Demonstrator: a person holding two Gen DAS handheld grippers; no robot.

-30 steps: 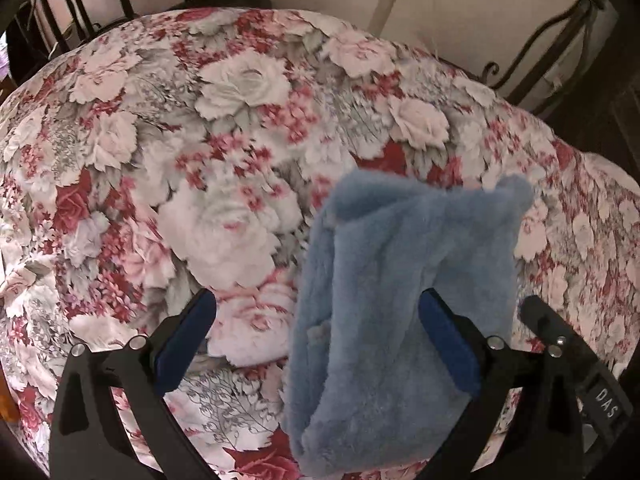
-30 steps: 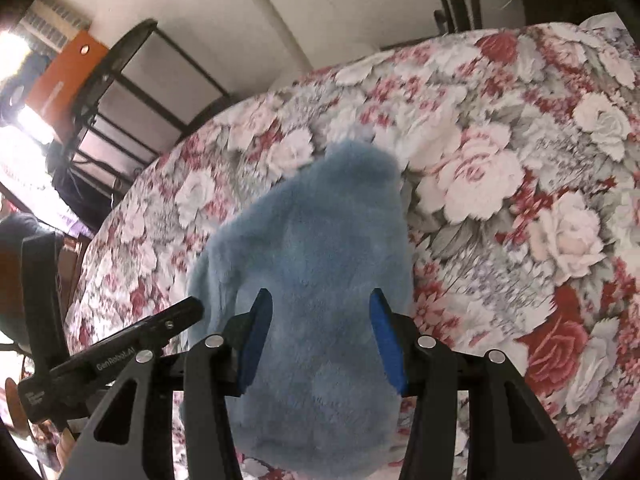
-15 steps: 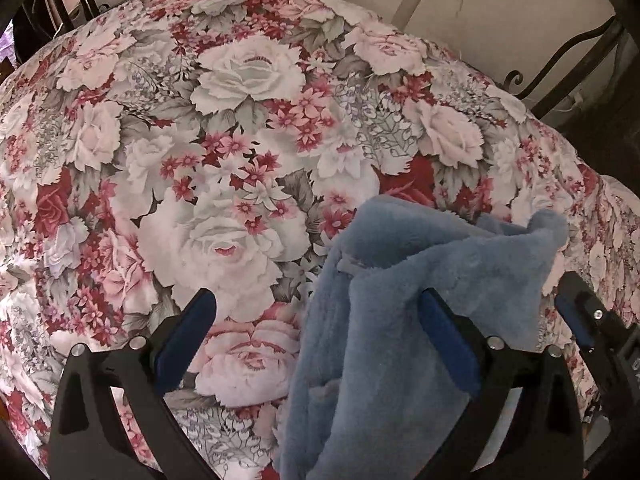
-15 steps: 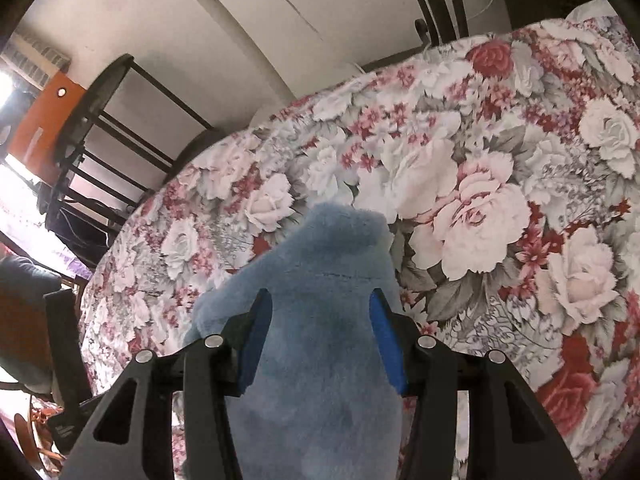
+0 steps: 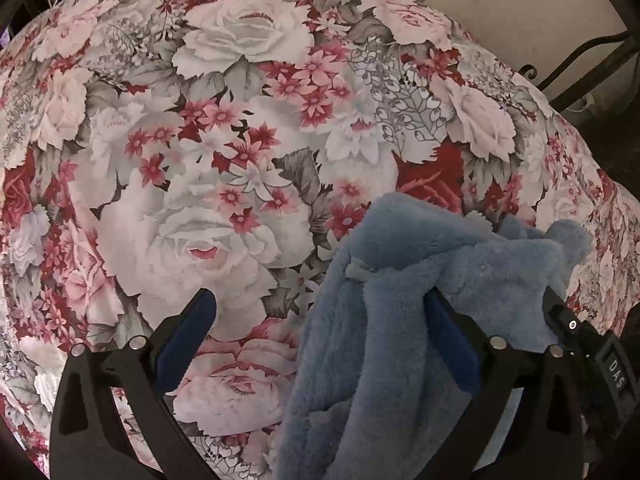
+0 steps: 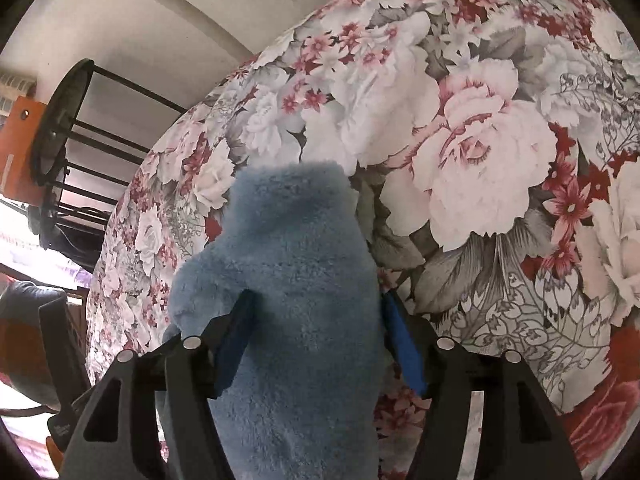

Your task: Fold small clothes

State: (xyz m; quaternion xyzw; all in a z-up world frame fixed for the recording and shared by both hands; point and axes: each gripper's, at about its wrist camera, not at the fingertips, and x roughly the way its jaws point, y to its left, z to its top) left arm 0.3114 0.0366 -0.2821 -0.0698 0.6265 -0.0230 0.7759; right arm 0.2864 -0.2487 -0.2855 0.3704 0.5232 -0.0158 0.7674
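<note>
A fluffy blue garment [image 5: 384, 332] lies bunched on the floral bedspread [image 5: 224, 128]. My left gripper [image 5: 320, 320] is wide open; the garment lies between its jaws against the right finger [image 5: 452, 344], the left finger [image 5: 184, 336] over bare bedspread. In the right wrist view the garment [image 6: 296, 280] fills the gap between the jaws of my right gripper [image 6: 316, 320], with a rounded end sticking out ahead of the tips. Its fingers [image 6: 404, 344] press both sides of the pile. The other gripper's black body [image 5: 592, 356] shows at the right.
A dark metal bed frame [image 5: 580, 56] and a pale wall [image 6: 168, 20] stand behind the bed. A black metal rack [image 6: 64, 152] with an orange box [image 6: 16, 136] stands at the left of the right wrist view. The bedspread extends to the left and far side.
Both grippers have moved forward and lower over the bed. The garment has bunched up and lifted at the right gripper's side. Jaw widths look unchanged.
</note>
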